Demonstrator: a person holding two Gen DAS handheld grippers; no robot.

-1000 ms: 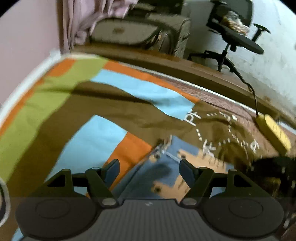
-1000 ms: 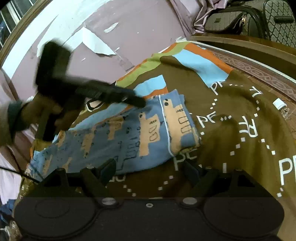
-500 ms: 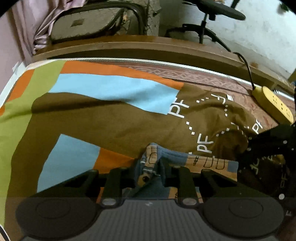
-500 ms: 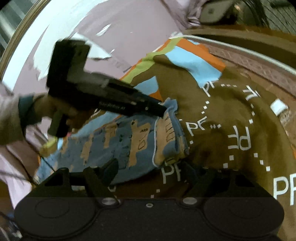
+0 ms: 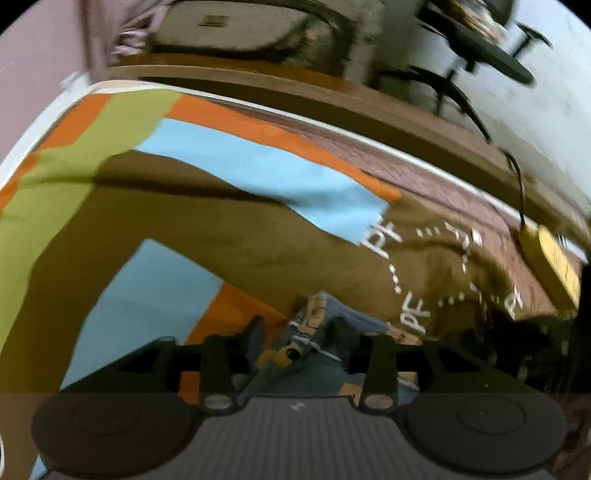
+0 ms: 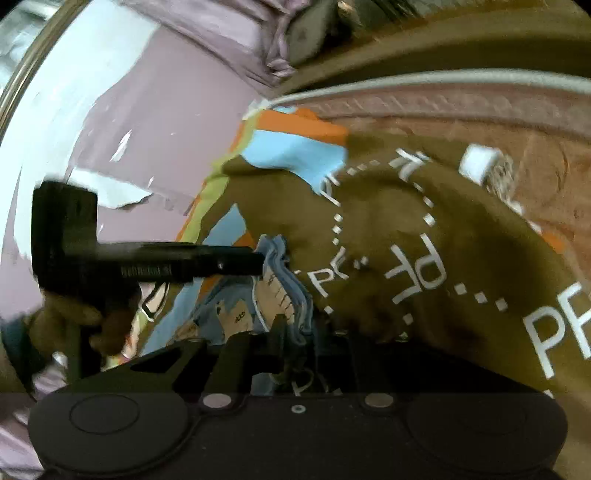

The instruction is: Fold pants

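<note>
Both tongs, left [image 5: 308,345] and right [image 6: 308,339], grip the pants' [image 6: 273,295] edge.

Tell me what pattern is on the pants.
Blue pants with tan block shapes and white trim, clearest in the right wrist view.

A wooden bed frame [image 5: 295,79] borders the mattress. Behind it stand a grey suitcase [image 5: 255,27] and a black office chair [image 5: 476,48]. The wall [image 6: 177,110] is mauve with peeled paint patches. Lighting is dim.
</note>
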